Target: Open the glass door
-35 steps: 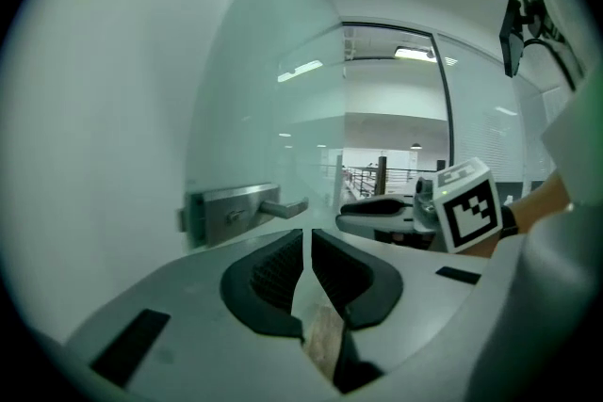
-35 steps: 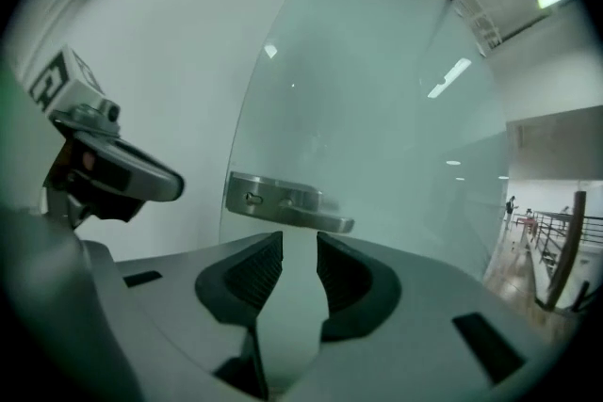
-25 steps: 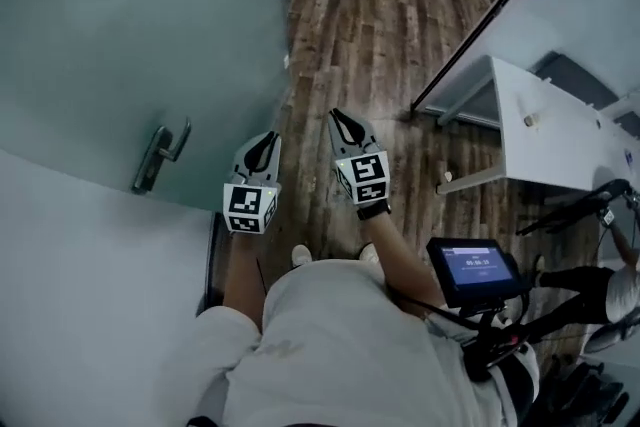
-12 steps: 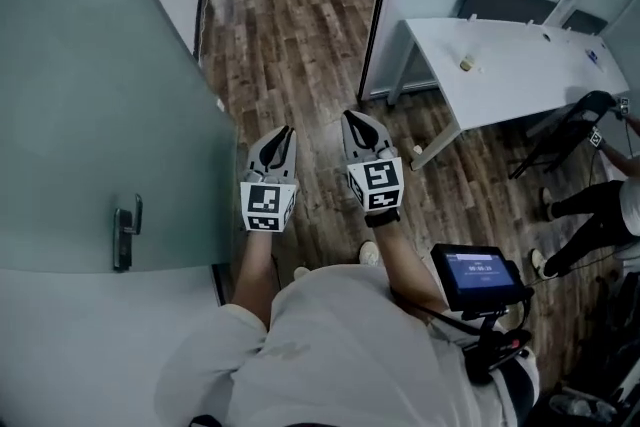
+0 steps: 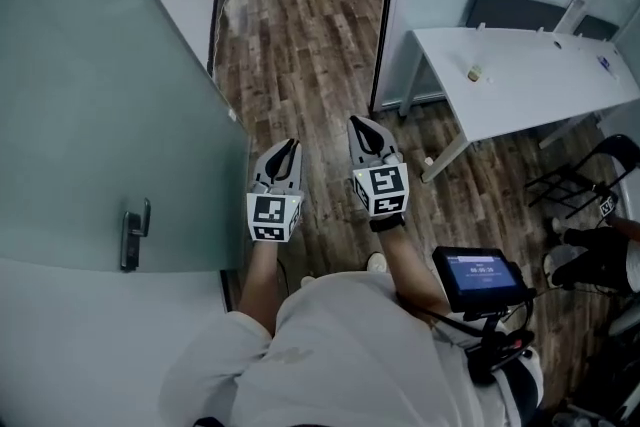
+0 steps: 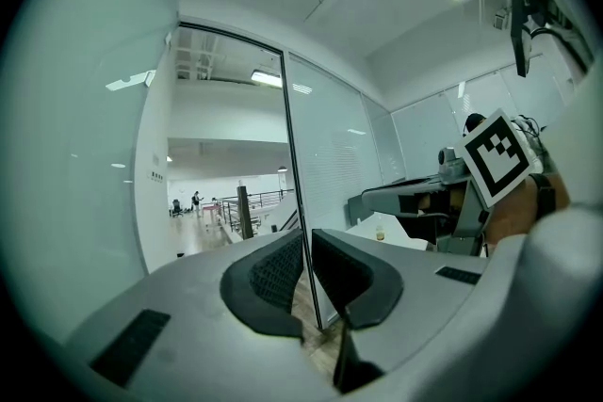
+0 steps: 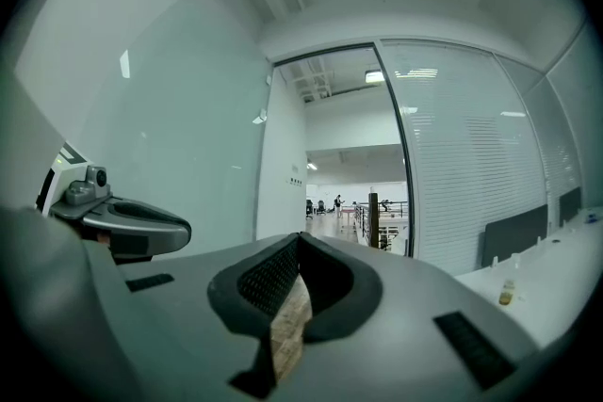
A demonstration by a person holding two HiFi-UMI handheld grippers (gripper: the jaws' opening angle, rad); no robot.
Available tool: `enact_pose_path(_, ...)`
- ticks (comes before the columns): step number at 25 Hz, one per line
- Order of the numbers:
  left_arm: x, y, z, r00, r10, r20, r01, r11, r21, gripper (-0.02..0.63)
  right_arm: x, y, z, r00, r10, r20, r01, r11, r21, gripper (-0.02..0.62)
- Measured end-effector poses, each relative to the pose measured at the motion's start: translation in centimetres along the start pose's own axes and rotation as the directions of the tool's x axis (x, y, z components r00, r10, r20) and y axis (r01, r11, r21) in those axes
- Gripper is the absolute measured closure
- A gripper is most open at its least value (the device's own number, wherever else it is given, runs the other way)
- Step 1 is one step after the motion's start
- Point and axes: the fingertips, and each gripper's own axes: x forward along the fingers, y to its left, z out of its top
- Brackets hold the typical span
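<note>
The glass door (image 5: 90,115) stands left of both tools, its frosted leaf running along the left side of the wooden floor (image 5: 300,55) and, it seems, already swung clear of the doorway ahead. Its handle (image 5: 133,235) sits on the pane to the left of and behind the left tool (image 5: 288,149), which is the nearer one. Both forearms reach forward side by side, the tools level. The left tool's jaws stand a slit apart with nothing between them. The right tool (image 5: 365,127) is closed tip to tip, empty.
</note>
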Motion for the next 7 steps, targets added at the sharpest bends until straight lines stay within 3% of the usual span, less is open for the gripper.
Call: enact_pose_path(7, -2.3, 1.4, -1.0, 0.998, 0.063, -0.017, -0.063, 0.998, -0.025, 0.575, 0.1, 3.4, -0.2, 0.996, 0.084, -0.009, -0.084, 0.996, -0.020, 0.592)
